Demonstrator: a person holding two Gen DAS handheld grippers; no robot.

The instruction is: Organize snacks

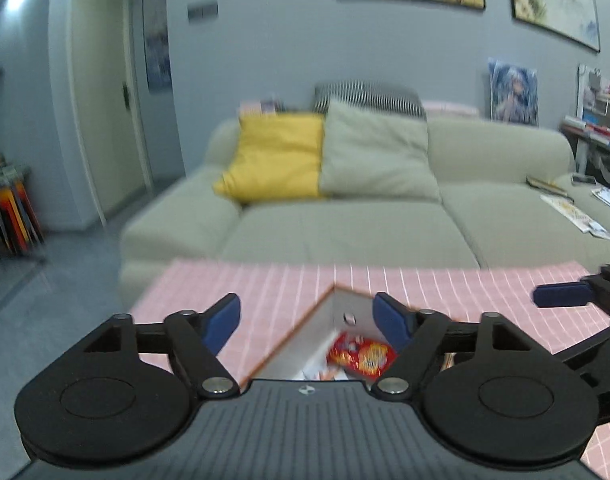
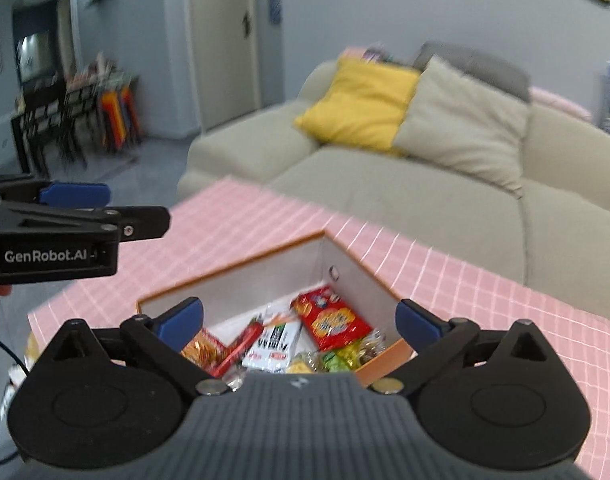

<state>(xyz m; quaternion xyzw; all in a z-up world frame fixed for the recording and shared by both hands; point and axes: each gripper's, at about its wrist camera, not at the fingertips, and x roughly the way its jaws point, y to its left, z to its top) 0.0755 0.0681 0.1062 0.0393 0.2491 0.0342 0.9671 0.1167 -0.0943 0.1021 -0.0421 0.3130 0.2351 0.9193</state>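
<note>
Beige sofa (image 2: 405,184), far, bearing a yellow cushion (image 2: 361,104). Pink checked tablecloth (image 2: 249,220), near, covering the table. Orange-rimmed box (image 2: 265,276) on the cloth, white inside. Left gripper (image 1: 307,318) and right gripper (image 2: 299,318): jaws spread wide, empty, above the box. Snacks in the box: red packet (image 2: 331,318), white packet (image 2: 271,346).
</note>
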